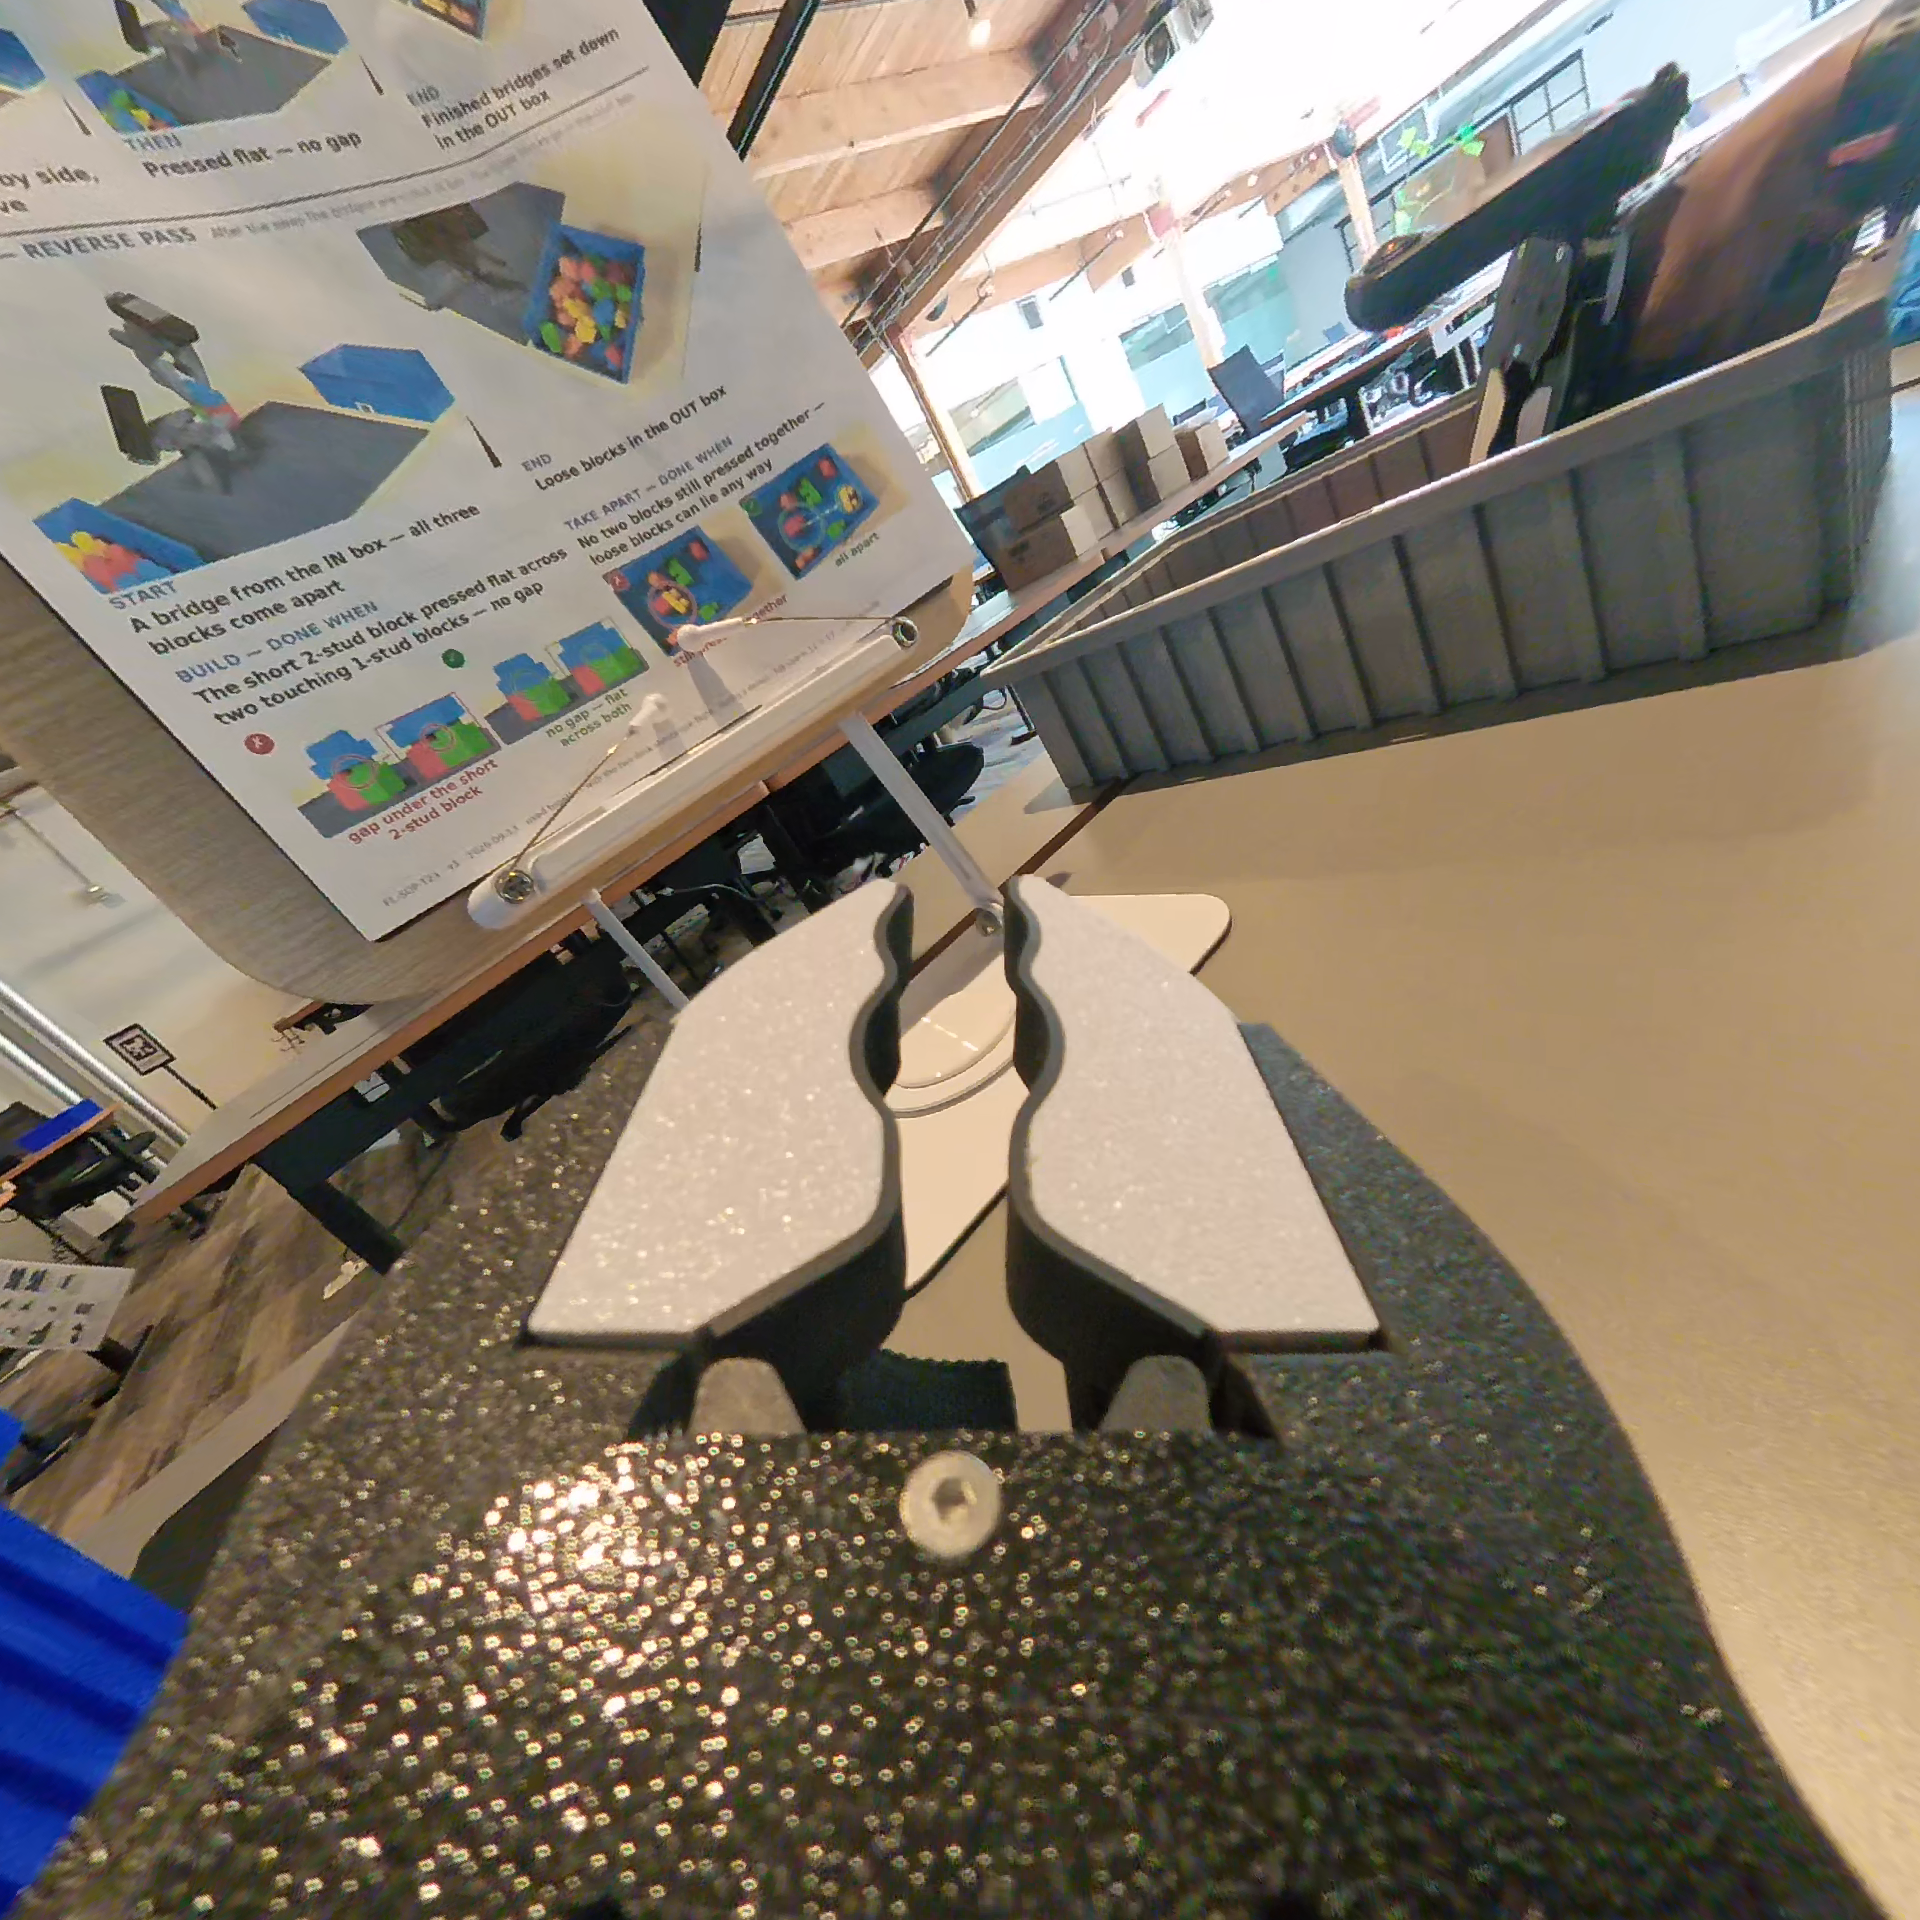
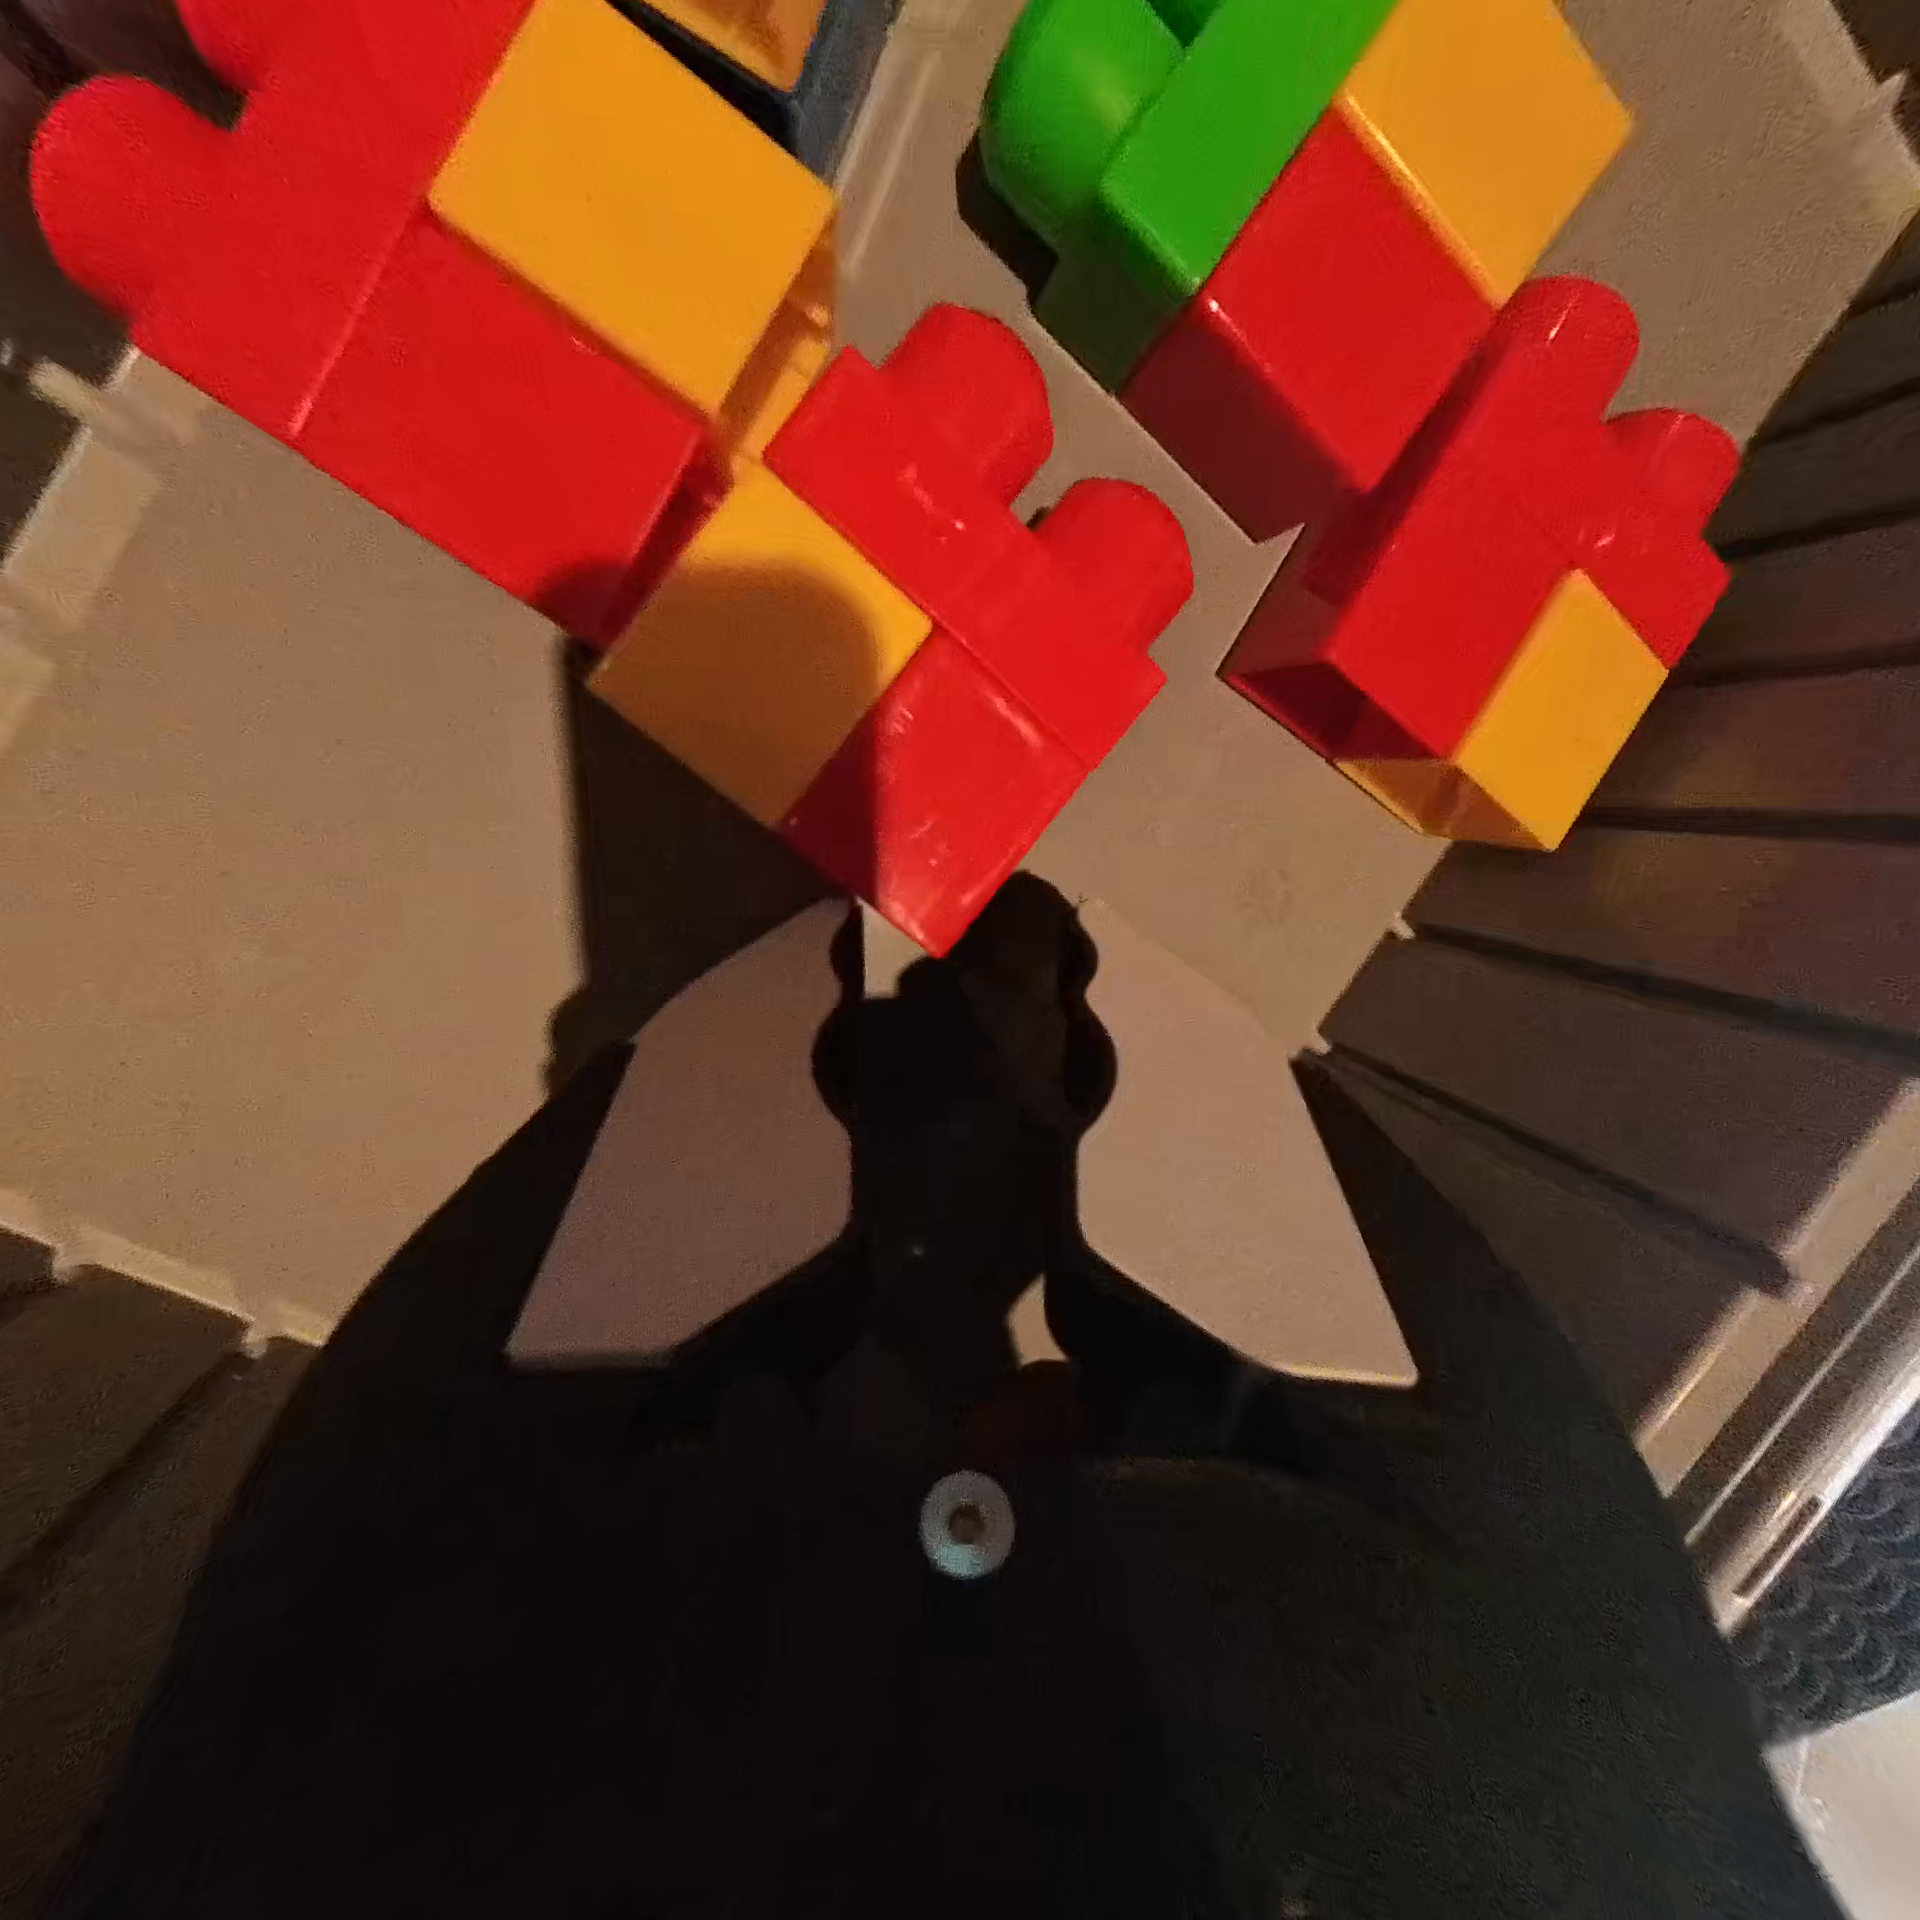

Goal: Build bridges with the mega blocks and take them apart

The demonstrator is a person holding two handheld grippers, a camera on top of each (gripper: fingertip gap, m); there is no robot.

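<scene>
Several finished bridges lie on the floor (image 2: 260,831) of a grey ribbed bin. The nearest bridge (image 2: 914,644) is a red two-stud block over a yellow and a red block. Others lie at the left (image 2: 468,312), the right (image 2: 1475,582) and the far right, with green (image 2: 1195,177). My right gripper (image 2: 961,914) points down into the bin, in deep shadow. The nearest bridge's red corner reaches between its tips. I cannot tell if it grips. My left gripper (image 1: 956,904) hovers over the table, slightly open and empty.
The grey bin (image 1: 1455,582) stands at the table's far right, with the other gripper (image 1: 1507,260) and a person's arm over it. An instruction sheet on a white stand (image 1: 416,468) is ahead left. A blue bin's corner (image 1: 62,1662) is at lower left. The beige table (image 1: 1558,1143) spreads right. The gap from one gripper's tips to the other's is roughly 50 centimetres.
</scene>
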